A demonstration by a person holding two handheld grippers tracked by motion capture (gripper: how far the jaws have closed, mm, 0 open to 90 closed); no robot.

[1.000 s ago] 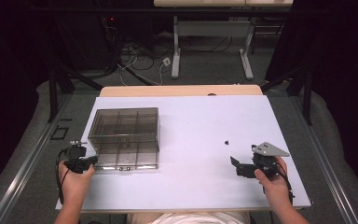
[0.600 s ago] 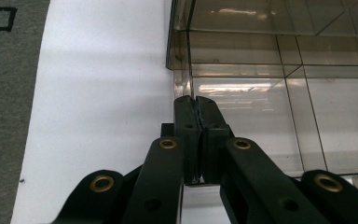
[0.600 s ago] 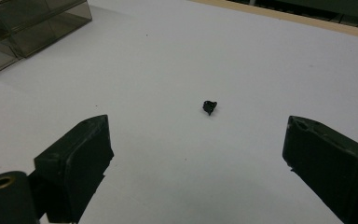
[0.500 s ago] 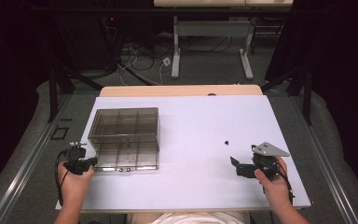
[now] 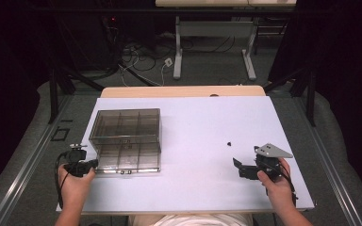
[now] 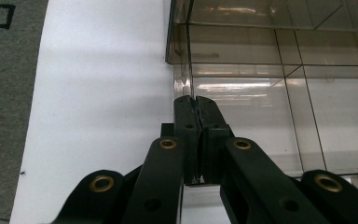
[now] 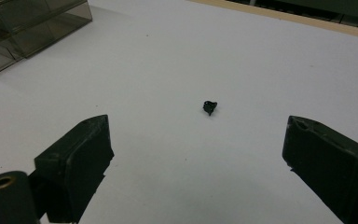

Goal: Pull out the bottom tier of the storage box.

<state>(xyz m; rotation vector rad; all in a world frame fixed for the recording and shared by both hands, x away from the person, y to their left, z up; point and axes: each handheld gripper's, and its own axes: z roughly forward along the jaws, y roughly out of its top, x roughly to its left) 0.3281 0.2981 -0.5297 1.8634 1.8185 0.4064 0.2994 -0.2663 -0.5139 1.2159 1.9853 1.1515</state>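
A smoky clear plastic compartment box (image 5: 125, 141) sits on the left half of the white table (image 5: 193, 127). My left gripper (image 5: 88, 165) is at the box's near left corner. In the left gripper view its jaws (image 6: 196, 100) are pressed together along the left wall of the box (image 6: 261, 93), with the thin clear wall seemingly pinched between them. A small black part (image 5: 229, 142) lies alone on the table at the right. My right gripper (image 5: 239, 168) rests just short of it, open. The black part (image 7: 209, 107) lies ahead of the right gripper (image 7: 196, 140), beyond its wide-spread jaws.
The table's wooden far edge (image 5: 184, 91) borders a floor with desk legs and cables (image 5: 169, 56). Grey carpet (image 5: 23, 155) and a metal rail run along the left side. A corner of the box (image 7: 32, 23) shows at the far left of the right gripper view.
The left hand has shifted only slightly at the box's corner. The right gripper and the black part have stayed where they were.
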